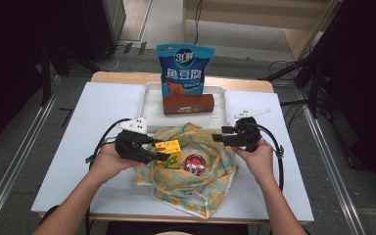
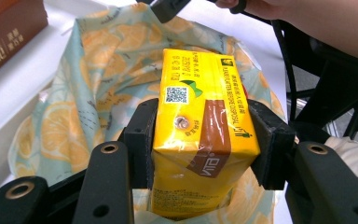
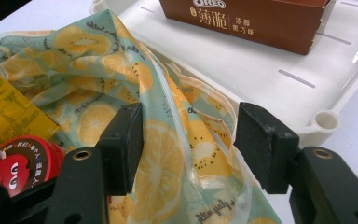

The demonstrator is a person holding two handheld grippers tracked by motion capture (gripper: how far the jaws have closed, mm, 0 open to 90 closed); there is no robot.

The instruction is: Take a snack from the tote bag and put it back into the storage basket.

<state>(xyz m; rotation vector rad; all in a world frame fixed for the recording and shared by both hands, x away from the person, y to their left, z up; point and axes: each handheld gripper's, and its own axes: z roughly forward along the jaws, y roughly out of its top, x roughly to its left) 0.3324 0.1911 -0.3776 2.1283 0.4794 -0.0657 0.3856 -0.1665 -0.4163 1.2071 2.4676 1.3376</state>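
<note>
- The yellow drink carton [image 2: 200, 135] could slip or crush: the left tongs [image 1: 162, 152] pinch it across its 2 narrow sides only, and a soft carton gives under pressure.
- It hangs over the mouth of the lemon-print bag [image 1: 196, 183], next to the red round tin [image 1: 194, 163] lying inside; let go too early, it may tip onto the tin or catch the rim.
- The bag mouth may fold shut: the right tongs [image 3: 186, 140] stand spread with the fabric edge between the pads, not clamped, so nothing holds it firmly.
- The left hand [image 1: 106, 162] reaches in from the left with the tongs pointing right; the right hand [image 1: 259, 157] holds its tongs pointing left at the bag's far edge, beside the white tray [image 1: 152, 105] on the counter [image 1: 73, 161].
</note>
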